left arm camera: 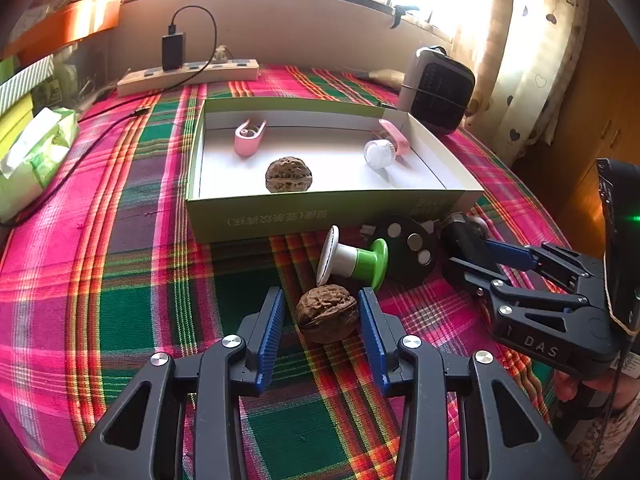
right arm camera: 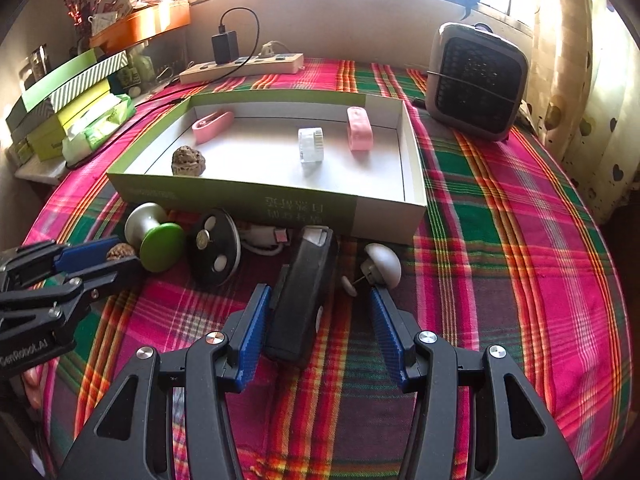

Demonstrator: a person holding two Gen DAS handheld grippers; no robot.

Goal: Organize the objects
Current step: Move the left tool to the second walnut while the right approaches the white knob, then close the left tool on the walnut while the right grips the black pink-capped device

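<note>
Sunlit window above a plaid tablecloth (right arm camera: 500, 240) bearing an open box (right arm camera: 384, 216).

Landmark: plaid tablecloth (right arm camera: 500, 216), covering the whole table
Power strip: cream (right arm camera: 244, 66), at the cloth's far edge below the window
Charger: black (right arm camera: 225, 48), plugged upright into the strip, its cable looping over
Fan heater: grey, dark grille (right arm camera: 478, 82), on the cloth's far right corner
Tissue pack: green and white (left arm camera: 34, 152), at the cloth's left edge
Curtain: heart-patterned (left arm camera: 536, 60), beyond the cloth's right side
</note>
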